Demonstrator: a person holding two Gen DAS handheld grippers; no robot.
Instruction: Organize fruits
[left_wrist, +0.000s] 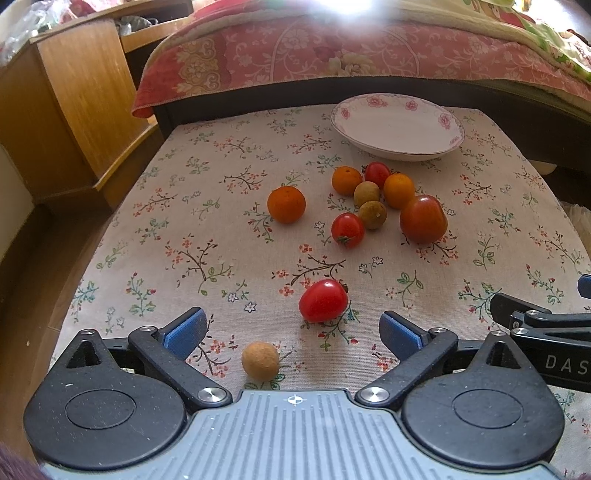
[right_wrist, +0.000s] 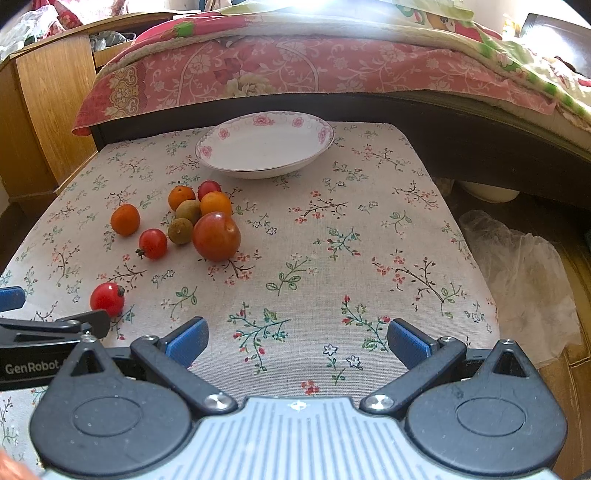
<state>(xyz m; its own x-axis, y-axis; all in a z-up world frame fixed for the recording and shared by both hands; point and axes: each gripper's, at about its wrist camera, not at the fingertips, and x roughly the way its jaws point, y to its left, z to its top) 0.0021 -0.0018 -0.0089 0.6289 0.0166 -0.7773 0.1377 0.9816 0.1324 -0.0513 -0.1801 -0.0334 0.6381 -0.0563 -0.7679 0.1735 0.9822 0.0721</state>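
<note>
Left wrist view: left gripper (left_wrist: 291, 328) low over a floral tablecloth (left_wrist: 166, 229), blue-padded fingers (left_wrist: 184, 332) spread wide, nothing between them. Just ahead of the gap, a red cherry tomato (left_wrist: 323, 300); nearer the camera, between the finger arms, a small tan longan (left_wrist: 260, 360). Farther out, a loose cluster of fruit: a lone orange kumquat (left_wrist: 286, 204) at the left, a stemmed cherry tomato (left_wrist: 347, 229), two brownish longans (left_wrist: 372, 214) touching one another, two more kumquats (left_wrist: 399, 190) and a red tomato (left_wrist: 377, 173) behind them, and a large red-brown plum (left_wrist: 423, 218) at the right. Beyond the cluster, a white plate with pink flower rim (left_wrist: 397, 153), nothing in it. At the right edge, part of the right gripper (left_wrist: 546, 332), black, lettered "DAS". Past the table, a bed with a red floral bedspread (left_wrist: 295, 55) and a wooden cabinet (left_wrist: 74, 110) to the left.

Right wrist view: right gripper (right_wrist: 297, 341) above bare tablecloth (right_wrist: 369, 240), fingers (right_wrist: 408, 343) released and wide apart, gripping nothing. Fruit cluster off to the left: plum (right_wrist: 216, 236) foremost, longans (right_wrist: 180, 230) and kumquats (right_wrist: 216, 203) behind, stemmed cherry tomato (right_wrist: 153, 243) and lone kumquat (right_wrist: 125, 219) farther left. Nearest red cherry tomato (right_wrist: 107, 298) just beside the left gripper's black arm (right_wrist: 55, 328), marked "GenRobot". Plate (right_wrist: 264, 171) near the far edge of the table. Crumpled clear plastic (right_wrist: 524, 277) on the floor at the right.
</note>
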